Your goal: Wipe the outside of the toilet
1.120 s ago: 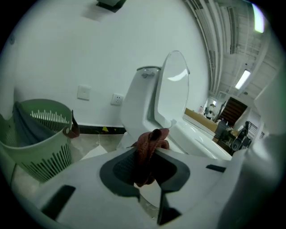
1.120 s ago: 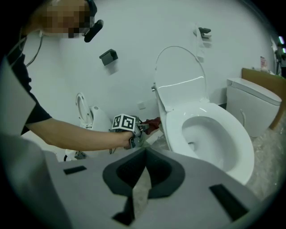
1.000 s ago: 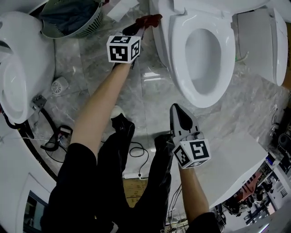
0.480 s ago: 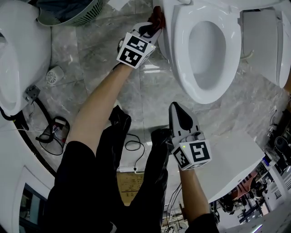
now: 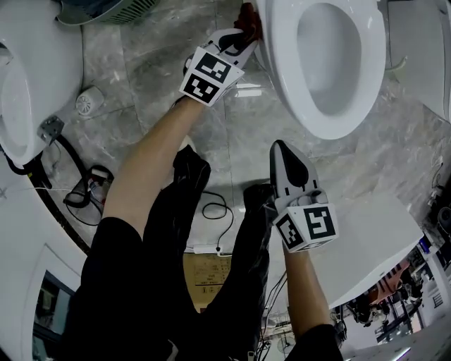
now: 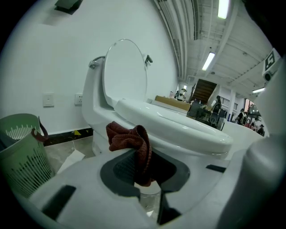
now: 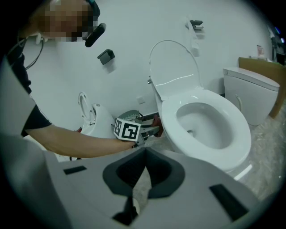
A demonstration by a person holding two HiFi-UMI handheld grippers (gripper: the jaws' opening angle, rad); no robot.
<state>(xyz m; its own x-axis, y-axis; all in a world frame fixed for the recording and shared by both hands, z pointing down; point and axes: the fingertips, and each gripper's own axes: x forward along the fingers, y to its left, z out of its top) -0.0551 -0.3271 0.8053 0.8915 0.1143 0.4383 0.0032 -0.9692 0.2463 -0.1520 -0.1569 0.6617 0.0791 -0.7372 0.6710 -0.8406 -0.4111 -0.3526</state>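
Head view: the left tongs (image 5: 239, 34) are holding a dark red cloth (image 5: 248, 17) against the outer side of the white toilet (image 5: 331, 120). The right tongs (image 5: 282, 151) are hovering over the marble floor (image 5: 141, 63) beside the person's legs.

Left gripper view: the left tongs are pinching the crumpled cloth just in front of the bowl.

Right gripper view: the right tongs are pressing together on nothing and pointing towards the toilet.

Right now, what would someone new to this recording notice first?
The dark red cloth clamped in the left gripper stands out, held up against the outer side of the white toilet, toward its back. The toilet's seat is down and its lid is raised. The right gripper hangs shut and empty above the grey marble floor.
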